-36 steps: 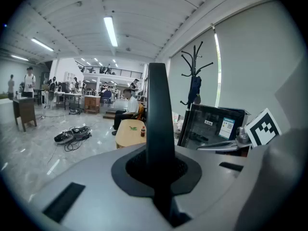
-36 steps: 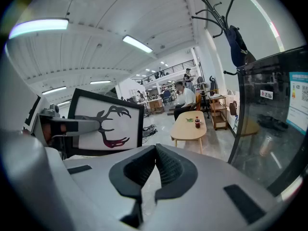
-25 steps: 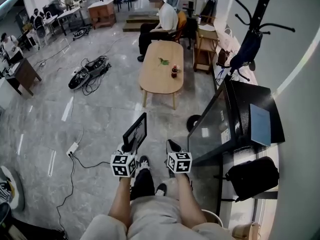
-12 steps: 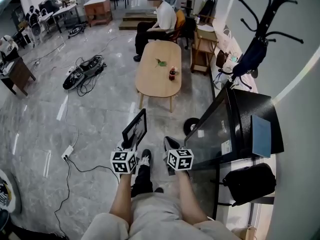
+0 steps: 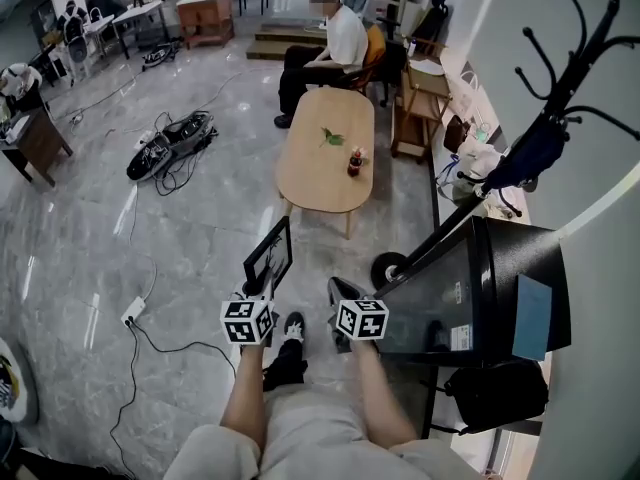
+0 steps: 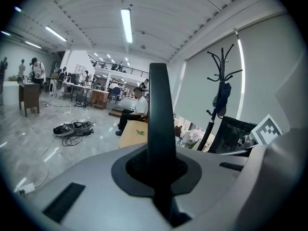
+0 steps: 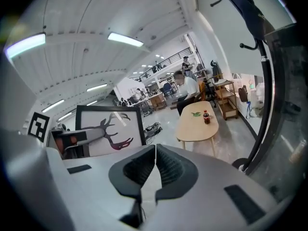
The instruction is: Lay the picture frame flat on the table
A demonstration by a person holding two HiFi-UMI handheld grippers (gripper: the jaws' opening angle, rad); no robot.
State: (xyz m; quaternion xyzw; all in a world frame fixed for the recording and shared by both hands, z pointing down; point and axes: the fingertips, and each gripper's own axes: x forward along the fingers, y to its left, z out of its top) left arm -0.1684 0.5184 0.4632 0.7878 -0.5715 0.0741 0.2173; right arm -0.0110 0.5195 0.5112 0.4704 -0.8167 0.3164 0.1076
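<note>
A black picture frame (image 5: 271, 256) stands upright on edge in the air, with my left gripper (image 5: 261, 287) shut on its lower edge. In the left gripper view the frame (image 6: 160, 107) shows edge-on as a dark bar rising from between the jaws. The right gripper view shows its white face with a dark antler print (image 7: 111, 128). My right gripper (image 5: 339, 291) floats beside it, shut and holding nothing, its pads (image 7: 155, 151) pressed together. The oval wooden table (image 5: 320, 163) lies ahead, across open floor.
On the table stand a small dark bottle (image 5: 353, 163) and a green sprig (image 5: 331, 136). A seated person (image 5: 333, 36) is at its far end. A black glass desk (image 5: 470, 288) and coat rack (image 5: 545, 138) are at the right; cables (image 5: 170, 143) lie on the floor at the left.
The head view has moved a little forward and right along the black desk. Both grippers keep the same pose, the left still holding the frame.
</note>
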